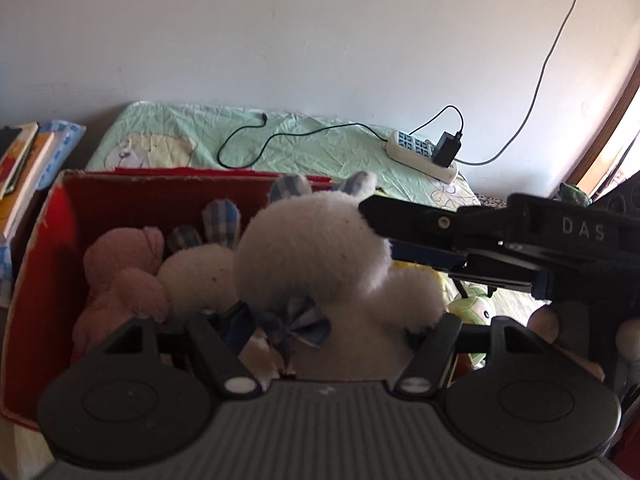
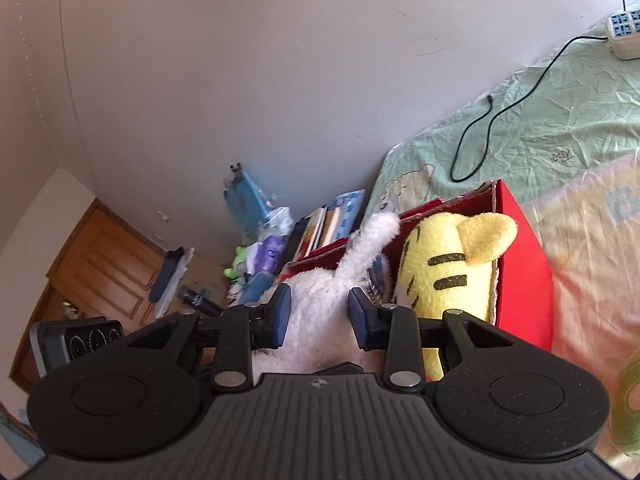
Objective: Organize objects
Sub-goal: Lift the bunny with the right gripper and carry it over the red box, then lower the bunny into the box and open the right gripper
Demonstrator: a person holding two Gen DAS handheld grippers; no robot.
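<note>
A red cardboard box [image 1: 38, 256] sits on the bed and holds the soft toys; from the left inside it, a pink plush [image 1: 120, 280], a small white rabbit [image 1: 196, 280] with checked ears, then the large white rabbit [image 1: 316, 248] that fills the middle; the left gripper [image 1: 320, 332] stands wide around this rabbit's body, whether pressing it I cannot tell; the right gripper [image 1: 420, 236] reaches in from the right, its jaws closed on the rabbit's fur; beside it in the right wrist view lies a yellow striped plush [image 2: 444, 272]. Books [image 1: 24, 168] stand left of the box; a green sheet [image 1: 304, 148] covers the bed, bearing a black cable [image 1: 256, 140] and a white power strip [image 1: 420, 156] under a plain wall [image 1: 280, 32].
</note>
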